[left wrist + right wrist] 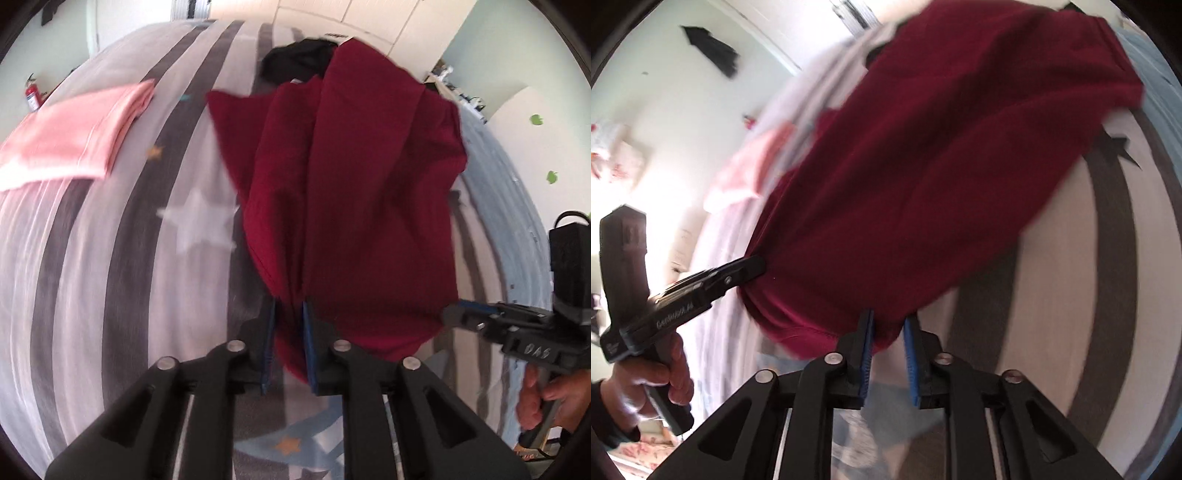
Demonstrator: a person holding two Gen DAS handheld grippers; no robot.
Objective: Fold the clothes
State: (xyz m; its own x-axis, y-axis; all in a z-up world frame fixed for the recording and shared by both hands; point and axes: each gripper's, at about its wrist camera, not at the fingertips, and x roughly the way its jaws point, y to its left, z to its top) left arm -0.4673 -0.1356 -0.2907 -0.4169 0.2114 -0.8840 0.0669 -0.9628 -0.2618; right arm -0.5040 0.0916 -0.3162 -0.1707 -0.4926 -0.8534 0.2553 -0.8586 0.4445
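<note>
**A:** Where was the dark red garment (362, 192) when you checked?

**B:** It hung between your 2 tools, lifted clear of the striped bedspread (122, 229) along its near edge, with the far part draping back toward the bed. Your left gripper (288, 339) was clenched on a bunched bit of the near hem; red cloth filled the gap between its blue pads (307, 347).

**A:** And my other side?

**B:** Your right gripper (888, 350) was grasping the same hem further along, with a fold of fabric pinched between the pads (911, 363). In the left wrist view you could see that tool (517, 325) biting the cloth's edge, your right hand (550, 402) wrapped around the handle.

**A:** How should I have carried the fold?

**B:** I judged you were mid-carry, since both views were smeared. You needed both corners level and equally taut, so the edge came down straight, not twisted. The left grip looked bunched, so a wrinkle could have been trapped. You also had to land it clear of the folded pink garment (74, 136) and the black item (295, 59) beyond.

**A:** When should I release?

**B:** Only once the cloth lay flat, both sides together.
</note>
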